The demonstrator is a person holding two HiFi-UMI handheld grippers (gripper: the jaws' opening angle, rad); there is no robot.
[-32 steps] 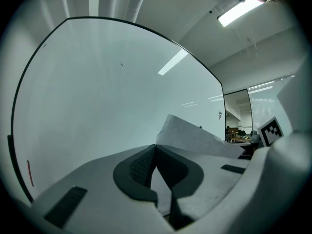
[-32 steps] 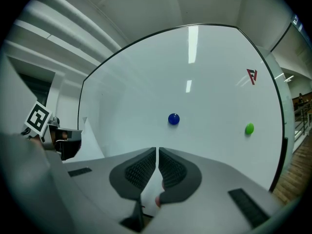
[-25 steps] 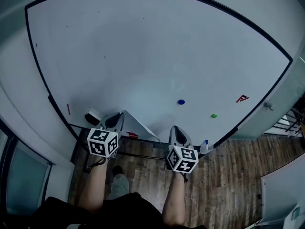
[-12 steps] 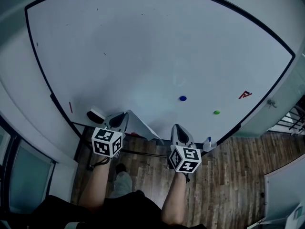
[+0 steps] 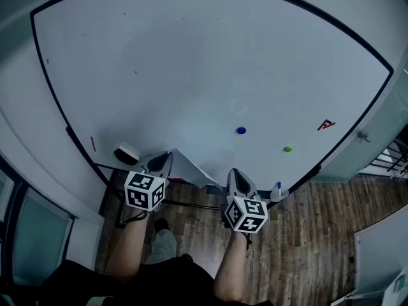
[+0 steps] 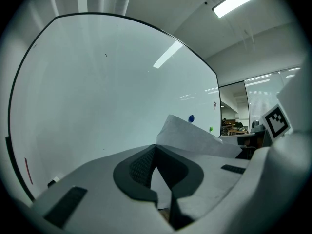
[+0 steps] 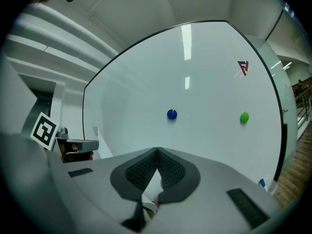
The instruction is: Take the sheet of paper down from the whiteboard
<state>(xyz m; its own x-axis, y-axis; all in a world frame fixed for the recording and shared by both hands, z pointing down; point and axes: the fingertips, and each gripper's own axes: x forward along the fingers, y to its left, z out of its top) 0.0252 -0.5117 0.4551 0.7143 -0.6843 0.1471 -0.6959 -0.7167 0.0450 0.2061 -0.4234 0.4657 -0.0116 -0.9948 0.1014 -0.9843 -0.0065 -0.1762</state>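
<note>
Fingers (image 6: 139, 167) of left gripper (image 6: 155, 147) and right gripper (image 7: 157, 152) clamp the sheet of paper (image 6: 195, 140) near the whiteboard (image 5: 191, 75); pulling them apart would likely tear it between the grips.

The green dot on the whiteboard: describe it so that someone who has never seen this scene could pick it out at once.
Find the big whiteboard filling the head view and look at its lower right. Three small marks sit there: a blue dot, an angular red mark nearer the right edge, and between them, lowest, the green dot.
</note>
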